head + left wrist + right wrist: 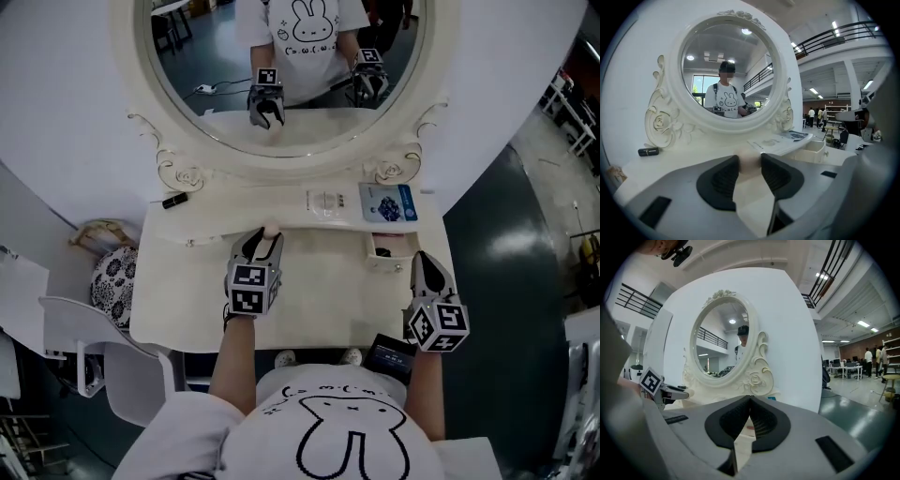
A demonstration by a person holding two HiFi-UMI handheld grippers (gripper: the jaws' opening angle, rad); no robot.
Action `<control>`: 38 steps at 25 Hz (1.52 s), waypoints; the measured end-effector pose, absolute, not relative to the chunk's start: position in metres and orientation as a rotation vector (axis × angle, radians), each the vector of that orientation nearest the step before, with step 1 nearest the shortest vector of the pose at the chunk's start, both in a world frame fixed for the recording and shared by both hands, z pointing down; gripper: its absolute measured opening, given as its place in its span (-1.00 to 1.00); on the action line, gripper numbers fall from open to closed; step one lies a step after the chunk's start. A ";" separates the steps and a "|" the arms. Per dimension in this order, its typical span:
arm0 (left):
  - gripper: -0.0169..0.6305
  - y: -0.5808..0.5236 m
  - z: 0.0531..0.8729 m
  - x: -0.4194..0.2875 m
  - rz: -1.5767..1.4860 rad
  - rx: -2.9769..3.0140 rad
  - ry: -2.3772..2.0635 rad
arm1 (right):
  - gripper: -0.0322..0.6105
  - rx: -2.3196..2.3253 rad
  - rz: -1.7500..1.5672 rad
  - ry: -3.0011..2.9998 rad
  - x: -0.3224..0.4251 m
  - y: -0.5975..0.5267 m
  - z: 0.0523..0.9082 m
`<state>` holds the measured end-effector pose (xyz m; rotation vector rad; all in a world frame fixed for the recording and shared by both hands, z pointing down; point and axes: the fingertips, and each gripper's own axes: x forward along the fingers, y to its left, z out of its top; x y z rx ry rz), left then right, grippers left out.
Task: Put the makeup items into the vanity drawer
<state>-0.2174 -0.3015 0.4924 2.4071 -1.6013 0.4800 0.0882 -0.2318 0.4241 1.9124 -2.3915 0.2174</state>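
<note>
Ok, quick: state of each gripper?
Left gripper: shut on a small pale item.
Right gripper: shut, empty.

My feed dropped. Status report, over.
Left gripper shut on small beige item. Right gripper shut, empty. Drawer open at right, nothing seen blocking it. Black tube lies at left.

Head camera sits above the vanity table (187, 300), looking steeply down, mirror (216, 94) at frame top. Camera on left gripper (750, 159) rides low and close, facing the mirror head-on, upper centre. Camera on right gripper (750, 399) catches it obliquely, centre left, from the table's right side. All three share mirror and tabletop.
</note>
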 end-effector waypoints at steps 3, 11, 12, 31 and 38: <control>-0.42 -0.308 0.491 -0.183 0.476 2.464 -1.537 | -0.87 2.001 0.222 -2.334 0.120 -0.218 0.423; -0.42 -0.316 0.488 -0.085 0.505 2.625 -1.322 | -0.87 2.190 0.232 -2.179 0.191 -0.179 0.424; -0.42 -0.316 0.489 -0.073 0.509 2.641 -1.295 | -0.87 2.214 0.235 -2.157 0.200 -0.174 0.424; -0.42 -0.289 0.504 0.090 0.617 2.849 -0.865 | -0.87 2.502 0.304 -1.829 0.310 -0.083 0.438; -0.04 -0.286 0.517 0.105 0.657 2.815 -0.842 | -0.87 2.532 0.321 -1.777 0.323 -0.067 0.443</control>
